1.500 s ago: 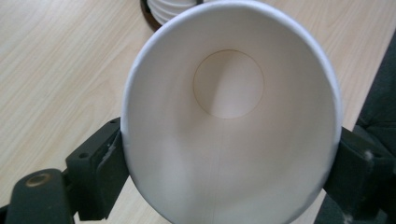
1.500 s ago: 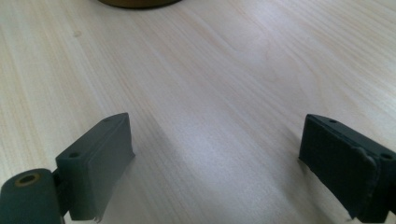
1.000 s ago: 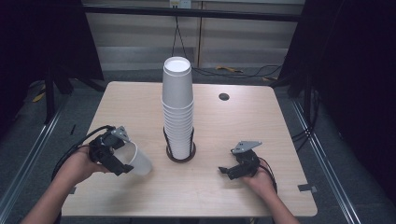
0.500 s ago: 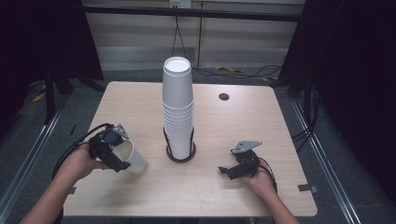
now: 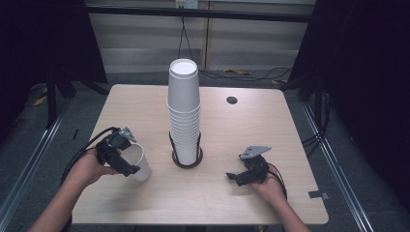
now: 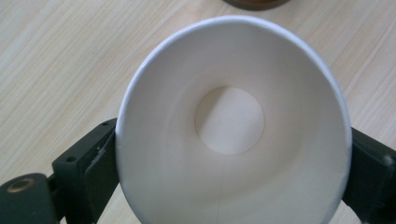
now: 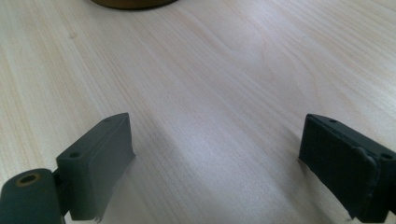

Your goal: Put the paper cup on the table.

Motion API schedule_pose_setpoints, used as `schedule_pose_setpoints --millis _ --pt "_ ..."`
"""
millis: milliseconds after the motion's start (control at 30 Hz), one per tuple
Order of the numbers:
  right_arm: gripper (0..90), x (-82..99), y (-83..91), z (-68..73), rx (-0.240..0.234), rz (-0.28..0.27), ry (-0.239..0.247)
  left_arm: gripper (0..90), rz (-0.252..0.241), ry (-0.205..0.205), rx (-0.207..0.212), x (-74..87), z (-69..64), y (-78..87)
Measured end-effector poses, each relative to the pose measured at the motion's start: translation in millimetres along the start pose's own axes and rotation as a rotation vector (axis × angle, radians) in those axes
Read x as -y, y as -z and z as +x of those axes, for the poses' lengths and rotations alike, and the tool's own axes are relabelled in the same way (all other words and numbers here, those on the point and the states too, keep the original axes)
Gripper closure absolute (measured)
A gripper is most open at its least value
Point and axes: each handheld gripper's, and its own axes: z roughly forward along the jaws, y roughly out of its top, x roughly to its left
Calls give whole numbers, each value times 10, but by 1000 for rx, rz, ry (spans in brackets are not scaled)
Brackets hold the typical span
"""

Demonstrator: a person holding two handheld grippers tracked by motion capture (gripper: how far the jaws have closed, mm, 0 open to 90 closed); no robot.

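A single white paper cup [image 5: 138,162] sits between the jaws of my left gripper [image 5: 132,155] at the table's front left, tipped so its mouth faces the gripper. In the left gripper view I look straight into the cup [image 6: 233,121]. Both black pads [image 6: 100,163] touch its sides, and the jaws have just been opening around it. A tall stack of white cups [image 5: 183,106] stands mouth-down in a dark ring holder [image 5: 187,162] at the table's middle. My right gripper [image 5: 238,176] rests low at the front right, open [image 7: 219,163], with bare wood between its jaws.
The wooden table [image 5: 241,130] has a dark cable hole [image 5: 232,100] at the back right and a strip of tape [image 5: 316,195] near its right front edge. The holder's brown rim [image 7: 130,3] lies just ahead of the right gripper. Dark curtains flank the table.
The left hand with the cup has shifted slightly to the left. The right hand has stayed where it was.
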Motion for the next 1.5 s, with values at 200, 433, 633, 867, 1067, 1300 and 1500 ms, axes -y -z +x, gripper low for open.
schedule_pose_setpoints --millis 200,433,633,867,1067,1300,1500 --pt "91 0 0 0 0 0 0 67 -15 1 33 5 -11 -37" --pt "91 0 0 0 0 0 0 21 -85 30 64 22 -7 -32" --pt "91 0 1 0 -1 1 0 21 -100 33 80 68 0 -47" --pt "91 0 1 0 -1 1 0 21 -143 55 79 175 -5 -40" --pt "91 0 0 0 0 0 0 21 -177 67 77 263 1 -24" --pt "91 0 1 0 -1 1 0 21 -228 90 83 380 0 -48" --pt "91 0 1 -1 -1 1 0 24 -243 90 75 448 -9 -85"
